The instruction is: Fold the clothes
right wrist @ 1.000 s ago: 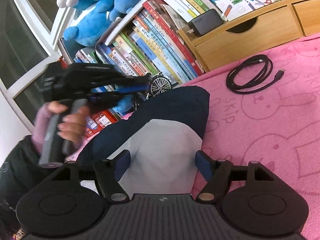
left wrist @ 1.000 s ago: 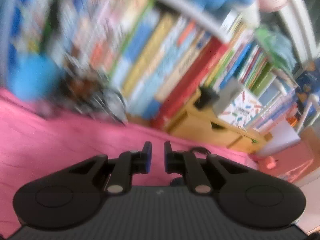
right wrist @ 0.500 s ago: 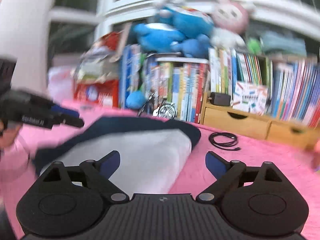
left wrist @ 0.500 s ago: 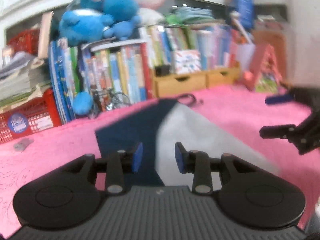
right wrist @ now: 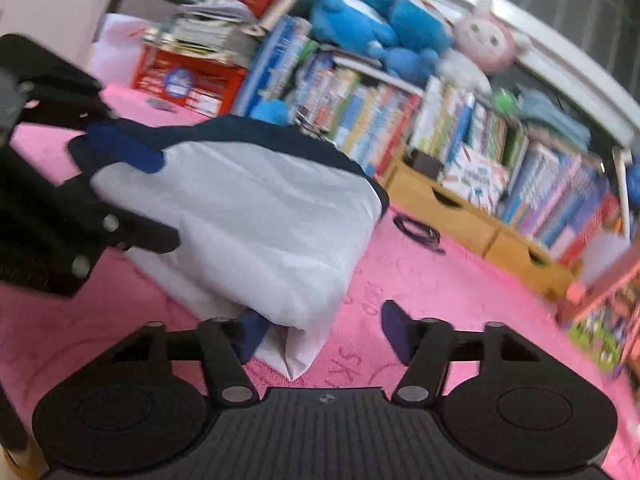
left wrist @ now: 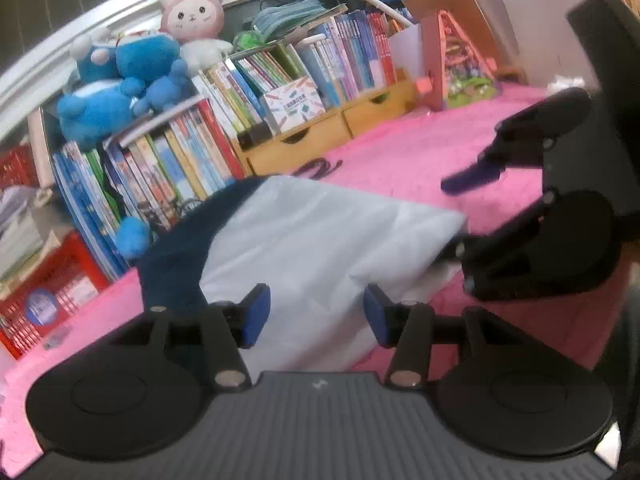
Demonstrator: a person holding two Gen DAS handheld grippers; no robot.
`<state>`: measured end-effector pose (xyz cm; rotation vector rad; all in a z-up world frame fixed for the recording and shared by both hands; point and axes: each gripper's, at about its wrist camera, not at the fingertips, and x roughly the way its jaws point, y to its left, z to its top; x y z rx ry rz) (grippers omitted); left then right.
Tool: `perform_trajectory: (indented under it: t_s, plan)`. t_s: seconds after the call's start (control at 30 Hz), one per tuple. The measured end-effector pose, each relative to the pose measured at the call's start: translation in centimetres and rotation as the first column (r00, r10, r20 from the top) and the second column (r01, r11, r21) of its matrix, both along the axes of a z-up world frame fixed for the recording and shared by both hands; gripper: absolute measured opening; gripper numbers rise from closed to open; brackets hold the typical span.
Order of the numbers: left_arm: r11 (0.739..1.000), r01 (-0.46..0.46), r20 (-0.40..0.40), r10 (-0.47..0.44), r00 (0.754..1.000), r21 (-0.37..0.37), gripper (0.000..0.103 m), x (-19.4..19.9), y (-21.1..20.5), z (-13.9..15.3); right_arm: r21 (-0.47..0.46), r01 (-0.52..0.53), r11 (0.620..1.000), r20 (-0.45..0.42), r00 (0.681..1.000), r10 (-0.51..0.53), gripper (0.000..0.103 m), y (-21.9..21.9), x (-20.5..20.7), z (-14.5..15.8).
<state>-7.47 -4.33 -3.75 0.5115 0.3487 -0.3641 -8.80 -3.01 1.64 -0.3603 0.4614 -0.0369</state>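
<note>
While both tools are hovering low over the pink blanket (left wrist: 400,152), a folded garment (left wrist: 320,240), pale grey with a navy part along its far and left sides, is lying flat on it; in the left wrist view the left gripper (left wrist: 314,316) is standing with its jaws spread wide, nothing between them, the near edge of the garment lying just ahead of and between its blue fingertips (left wrist: 254,314); the right gripper (left wrist: 468,216) is showing at the right of that view, its jaws gaping, one finger raised above the blanket and the other sitting at the garment's right corner; whether it is touching the cloth I cannot tell.

In the right wrist view the right gripper (right wrist: 320,330) is likewise standing wide open and holding nothing; the folded corner of the garment (right wrist: 260,220) is lying between its fingers, nearer the left one; the left gripper (right wrist: 120,196) is reaching in from the left, open, one blue finger lying over the navy edge; contact is unclear through the blur.

Beyond the garment a coiled black cable (right wrist: 418,234) is lying on the blanket, in front of wooden drawers (right wrist: 440,204); behind are rows of books (right wrist: 360,112), with blue plush toys (right wrist: 372,28) and a pink rabbit plush (right wrist: 486,42) sitting on top; a red crate (right wrist: 188,80) is standing far left.
</note>
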Motion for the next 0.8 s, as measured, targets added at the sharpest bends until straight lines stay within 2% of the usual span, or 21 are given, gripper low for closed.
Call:
perform_trajectory:
  t_s: [0.07,0.13,0.27,0.43,0.63,0.8]
  plan:
    - [1.0,-0.015,0.012,0.015,1.0,0.017,0.059,-0.2,0.3,-0.4,0.054,0.033,0.998,-0.002,0.999,-0.033,0.04,-0.7,-0.1,-0.1]
    - [0.998,-0.052,0.008,0.052,0.999,0.024,0.059,-0.2,1.0,-0.8,0.108,0.066,0.992,-0.005,0.998,-0.066,0.029,-1.3,-0.2,-0.1]
    - [0.993,-0.112,-0.012,0.112,0.994,0.03,0.057,0.0,2.6,-1.2,0.214,0.131,0.968,-0.018,0.991,-0.13,0.024,-2.6,-0.4,-0.2]
    - [0.997,-0.022,0.046,0.019,0.999,0.08,0.059,-1.5,0.6,-0.8,0.16,0.113,0.981,-0.008,0.994,-0.113,0.025,-1.4,0.1,0.0]
    - [0.981,0.048,0.123,-0.072,0.99,0.188,0.06,-0.3,-3.8,-1.8,0.305,0.119,0.945,-0.024,0.993,-0.117,0.022,-3.0,0.5,0.6]
    - [0.962,0.104,0.153,-0.146,0.977,0.254,0.054,0.3,-5.8,-2.4,0.306,0.102,0.947,-0.011,0.995,-0.104,0.022,-3.3,0.3,0.7]
